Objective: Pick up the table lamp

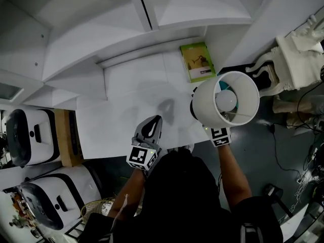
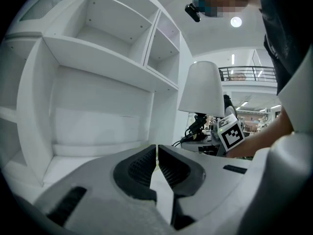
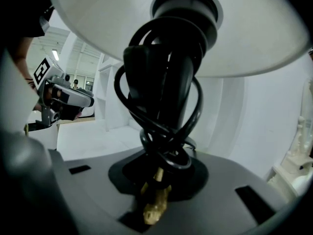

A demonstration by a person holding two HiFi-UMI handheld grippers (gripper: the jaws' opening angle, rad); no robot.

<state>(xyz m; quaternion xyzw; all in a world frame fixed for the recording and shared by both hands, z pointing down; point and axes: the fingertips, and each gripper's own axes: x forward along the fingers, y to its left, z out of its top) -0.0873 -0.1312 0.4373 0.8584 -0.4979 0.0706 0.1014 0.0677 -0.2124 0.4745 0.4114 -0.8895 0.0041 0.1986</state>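
Observation:
The table lamp (image 1: 229,99) has a white shade with a bulb inside and hangs in the air off the white desk's right edge. My right gripper (image 1: 218,134) is under the shade, shut on the lamp. In the right gripper view its jaws (image 3: 159,180) clamp the black stem (image 3: 168,82), which has black cord wound round it and a brass-coloured piece at the bottom. My left gripper (image 1: 152,126) hovers over the desk (image 1: 126,100), shut and empty, its pads (image 2: 144,164) pressed together. The left gripper view shows the lamp (image 2: 201,87) to the right.
A green book (image 1: 198,61) lies at the desk's back right. White shelves (image 2: 102,58) rise behind the desk. A white ornate piece of furniture (image 1: 298,54) and floor cables stand to the right, white appliances (image 1: 30,135) and a wicker basket (image 1: 96,206) to the left.

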